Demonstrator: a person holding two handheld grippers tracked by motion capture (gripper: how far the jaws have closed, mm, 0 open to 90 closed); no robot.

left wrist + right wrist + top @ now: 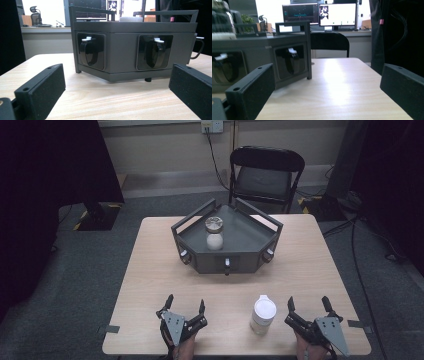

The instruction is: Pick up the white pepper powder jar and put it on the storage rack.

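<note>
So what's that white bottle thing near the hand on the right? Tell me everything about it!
The white bottle is a small, round container that looks like plastic, with a white cap that has a little raised tab at its far edge. It stands upright on the wooden table, near the front edge, just left of the right gripper. Nothing grips it: the gripper's fingers are spread open beside it, apart from it. What is inside cannot be seen.

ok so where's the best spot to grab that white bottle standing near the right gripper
Take the white bottle around its straight round body, below the wider cap. It stands upright just left of the open right gripper, so coming in level from its right side looks best, one of the fingers on each side.
</note>
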